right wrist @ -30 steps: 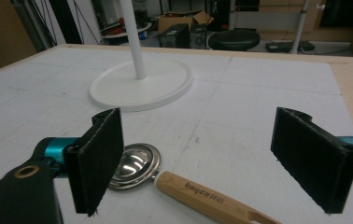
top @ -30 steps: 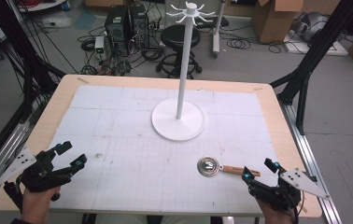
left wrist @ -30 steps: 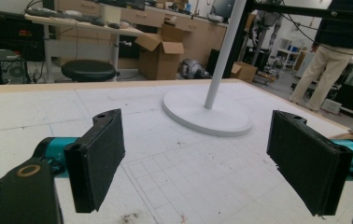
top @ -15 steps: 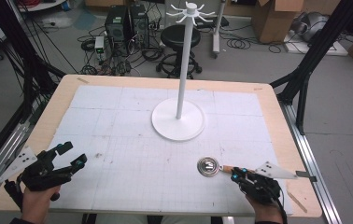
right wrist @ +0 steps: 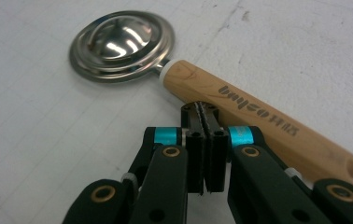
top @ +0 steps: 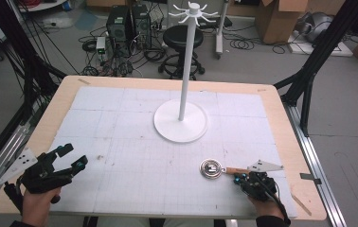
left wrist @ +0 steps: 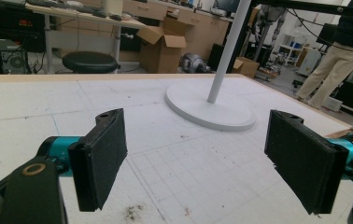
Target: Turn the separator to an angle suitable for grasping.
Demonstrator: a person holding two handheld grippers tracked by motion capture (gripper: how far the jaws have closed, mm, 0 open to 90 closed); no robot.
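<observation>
Nearest us, at the front left corner of the worktop (top: 281,106), we hold the left gripper (top: 68,158) low over the white gridded mat (top: 120,142), its jaws spread wide apart with nothing between them; in the left gripper view the two black pads (left wrist: 101,156) frame bare mat. At the front right, the right gripper (top: 240,177) rests with its jaws pressed flat together, and in the right gripper view their tips sit right against the wooden handle (right wrist: 254,123) without clasping it. The scoop (top: 219,168) lies flat on the mat, its round metal bowl (right wrist: 118,44) toward the left. Farther back, mid-worktop, stands the white stand (top: 182,120) on its round base. Beyond the worktop we see a black stool (top: 183,38) and cardboard boxes (top: 274,19).
</observation>
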